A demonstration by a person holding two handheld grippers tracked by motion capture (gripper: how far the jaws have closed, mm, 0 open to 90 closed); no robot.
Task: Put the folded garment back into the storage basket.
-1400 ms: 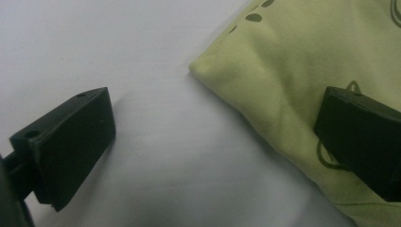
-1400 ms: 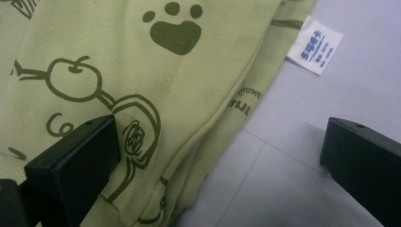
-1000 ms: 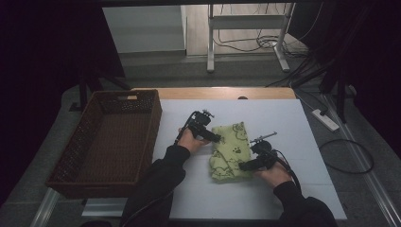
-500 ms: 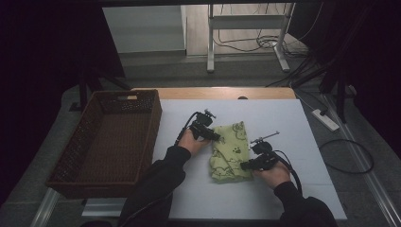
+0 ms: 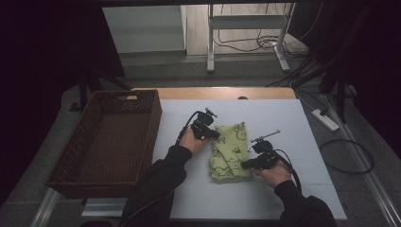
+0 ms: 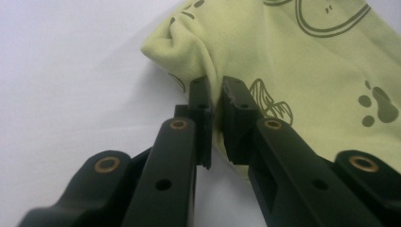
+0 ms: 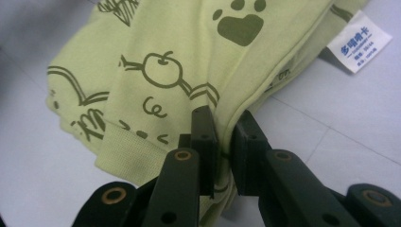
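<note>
Your left gripper (image 5: 213, 134) and right gripper (image 5: 247, 165), hands low and angled inward, each pinch the pale-green printed cotton garment (image 5: 230, 151); its white label's (image 7: 359, 41) blue print is unreadable.

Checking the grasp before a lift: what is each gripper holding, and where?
Both hold the green garment: left gripper pinches its edge fold, right gripper its layered edge.

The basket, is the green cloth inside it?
No, the green cloth lies on the white table, to the right of the brown basket.
</note>
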